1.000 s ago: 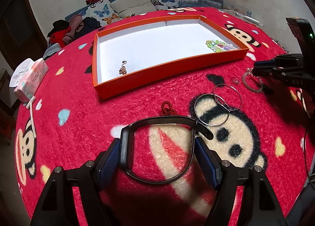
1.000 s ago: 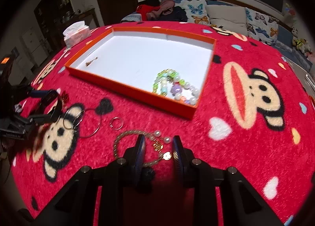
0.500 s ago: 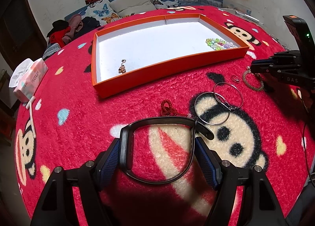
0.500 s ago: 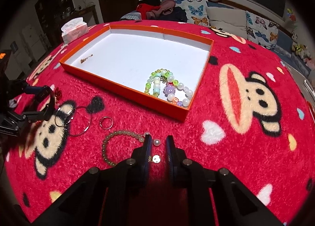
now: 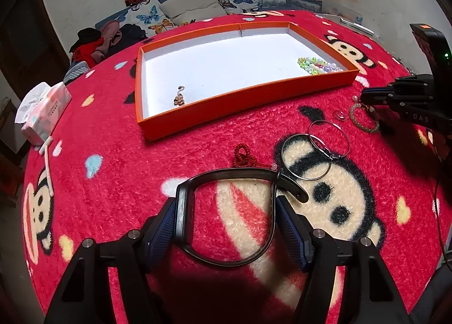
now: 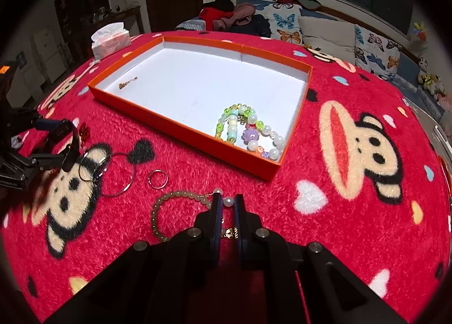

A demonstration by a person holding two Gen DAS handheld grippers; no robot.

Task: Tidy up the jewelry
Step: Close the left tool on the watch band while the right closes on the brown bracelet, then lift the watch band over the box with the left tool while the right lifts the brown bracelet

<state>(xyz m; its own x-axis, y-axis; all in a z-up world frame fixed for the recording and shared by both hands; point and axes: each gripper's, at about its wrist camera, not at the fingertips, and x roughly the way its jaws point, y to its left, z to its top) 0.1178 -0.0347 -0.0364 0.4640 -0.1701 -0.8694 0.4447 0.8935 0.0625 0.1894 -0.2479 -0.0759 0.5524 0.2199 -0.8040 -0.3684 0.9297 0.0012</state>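
Note:
My left gripper (image 5: 226,205) is shut on a black wristband (image 5: 228,180), held just above the red monkey-print cloth. My right gripper (image 6: 227,202) is shut on the pearl end of a beige bead bracelet (image 6: 158,211) that lies on the cloth. The orange tray (image 6: 186,137) with a white floor holds a colourful bead bracelet (image 6: 248,132) in its near right corner and a small brown charm (image 6: 127,81) at its left. In the left wrist view the tray (image 5: 243,98), the charm (image 5: 179,97) and the right gripper (image 5: 364,98) show.
Two linked thin metal hoops (image 5: 316,151), a small silver ring (image 5: 339,115) and a red bead string (image 5: 244,156) lie on the cloth in front of the tray. A tissue pack (image 5: 45,112) sits at the left. Pillows and clothes lie behind.
My right gripper has closed from open down onto the pearl end of the beige bracelet. My left gripper has stayed put, holding the wristband.

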